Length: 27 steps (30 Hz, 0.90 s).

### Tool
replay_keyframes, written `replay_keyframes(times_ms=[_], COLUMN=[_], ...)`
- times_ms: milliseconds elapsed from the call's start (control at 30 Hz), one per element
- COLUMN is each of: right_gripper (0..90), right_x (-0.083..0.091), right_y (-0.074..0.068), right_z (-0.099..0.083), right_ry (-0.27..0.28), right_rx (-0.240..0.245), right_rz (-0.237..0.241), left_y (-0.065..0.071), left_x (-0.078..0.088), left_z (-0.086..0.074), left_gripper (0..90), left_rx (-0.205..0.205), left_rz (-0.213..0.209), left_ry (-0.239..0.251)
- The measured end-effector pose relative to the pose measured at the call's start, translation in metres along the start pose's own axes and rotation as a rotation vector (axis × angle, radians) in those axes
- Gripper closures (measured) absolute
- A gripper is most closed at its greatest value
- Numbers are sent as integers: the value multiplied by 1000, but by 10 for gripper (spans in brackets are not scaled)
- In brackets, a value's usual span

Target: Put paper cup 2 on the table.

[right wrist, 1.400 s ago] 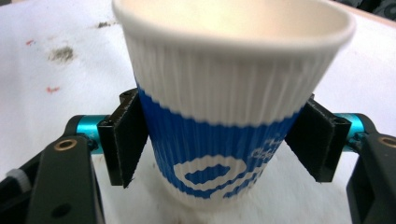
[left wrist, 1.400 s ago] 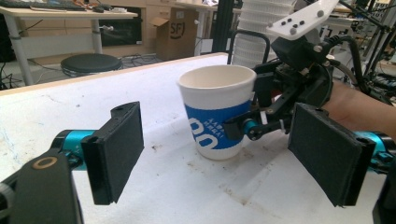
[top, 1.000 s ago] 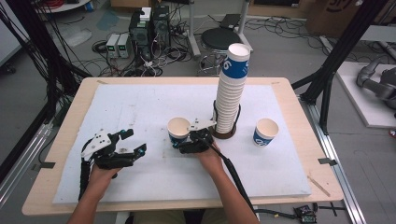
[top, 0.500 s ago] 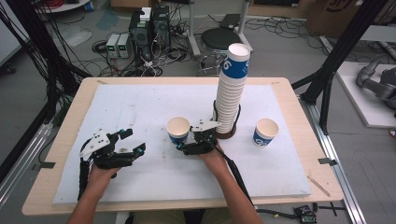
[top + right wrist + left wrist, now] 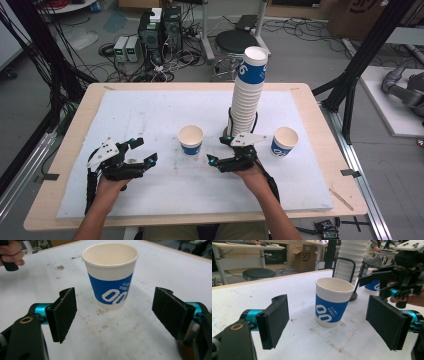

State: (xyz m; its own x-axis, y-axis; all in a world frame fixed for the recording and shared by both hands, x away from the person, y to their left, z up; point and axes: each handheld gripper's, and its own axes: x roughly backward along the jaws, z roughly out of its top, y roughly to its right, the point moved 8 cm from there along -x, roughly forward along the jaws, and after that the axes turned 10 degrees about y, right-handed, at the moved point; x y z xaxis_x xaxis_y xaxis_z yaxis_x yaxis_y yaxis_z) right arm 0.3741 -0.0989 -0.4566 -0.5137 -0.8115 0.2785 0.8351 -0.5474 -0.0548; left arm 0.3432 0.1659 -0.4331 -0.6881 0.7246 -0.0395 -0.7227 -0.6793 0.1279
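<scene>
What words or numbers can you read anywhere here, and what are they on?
"SFJ": on the cardboard box behind the table, last letter unsure.
"00": big white shapes on the blue band of the paper cup standing between both grippers' open jaws.
Small white print beside them: too blurred to read.
White mark on the cup stack: unreadable.

Left gripper (image 5: 144, 152) sits low over the table's left part, held in the left hand (image 5: 111, 184); forearm enters from the bottom edge. Jaws stand wide apart — in the left gripper view (image 5: 329, 326) both black pads face each other with nothing pressed between them.

Right gripper (image 5: 216, 151) is held in the right hand (image 5: 250, 172) near the table's middle, jaws pointing toward the left side of the high view, grey three-cornered plate on top. In the right gripper view (image 5: 117, 315) its jaws are spread wide — pads touch nothing.
</scene>
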Motion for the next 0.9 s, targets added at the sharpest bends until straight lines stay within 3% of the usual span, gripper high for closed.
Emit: replay_keyframes(times_ms=[133,400,700,900], right_gripper=[204,204,204,203], right_x=[24,69,108,130], right_y=[4,14,27,34], right_z=[4,13,12,7], right_ry=[19,111,134,145], right_rx=[20,44,65,72], right_rz=[-16,-81,-151,-195], left_y=[0,1,-2,3], left_x=[0,0,0,-1], left_z=[1,4,7,11], left_gripper=[184,184,165,154], left_rx=[8,10,1,-10], left_rz=[0,10,26,14], left_ry=[8,23,42,51])
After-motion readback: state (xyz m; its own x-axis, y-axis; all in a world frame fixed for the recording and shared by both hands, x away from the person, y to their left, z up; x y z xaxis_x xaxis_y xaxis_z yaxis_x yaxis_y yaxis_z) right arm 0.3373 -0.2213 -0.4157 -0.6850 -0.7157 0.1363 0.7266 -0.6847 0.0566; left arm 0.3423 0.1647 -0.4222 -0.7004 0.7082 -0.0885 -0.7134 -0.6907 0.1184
